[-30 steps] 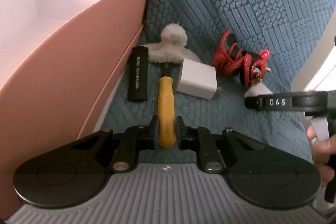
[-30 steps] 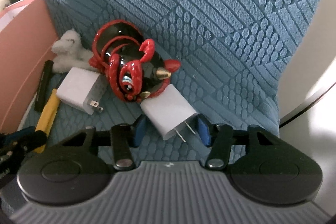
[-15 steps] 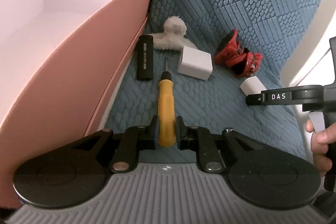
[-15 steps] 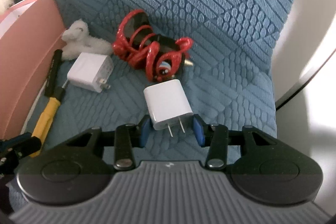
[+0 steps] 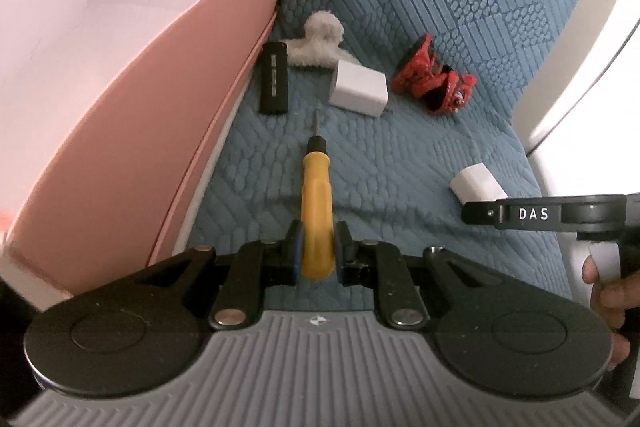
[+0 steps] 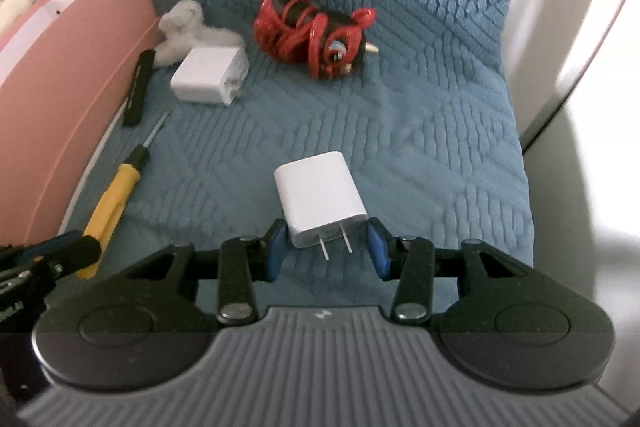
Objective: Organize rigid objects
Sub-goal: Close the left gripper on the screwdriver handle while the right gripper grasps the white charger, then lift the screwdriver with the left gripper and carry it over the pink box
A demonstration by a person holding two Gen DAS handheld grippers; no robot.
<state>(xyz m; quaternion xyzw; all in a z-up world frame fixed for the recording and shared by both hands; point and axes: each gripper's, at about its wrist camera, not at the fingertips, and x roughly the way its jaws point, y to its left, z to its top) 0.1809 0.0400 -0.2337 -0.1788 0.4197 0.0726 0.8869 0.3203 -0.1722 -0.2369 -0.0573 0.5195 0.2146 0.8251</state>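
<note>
left gripper (image 5: 316,253) pinches yellow screwdriver (image 5: 317,211) by handle butt, low centre, tip pointing up-frame | right gripper (image 6: 327,251) spread either side of white charger (image 6: 320,197), prongs toward camera, contact unclear | beyond: second charger (image 6: 210,75), black bar (image 5: 274,77), red-black figurine (image 6: 316,27), white plush (image 5: 318,43) | pink box (image 5: 168,107) at left on blue cushion (image 6: 420,131)
</note>
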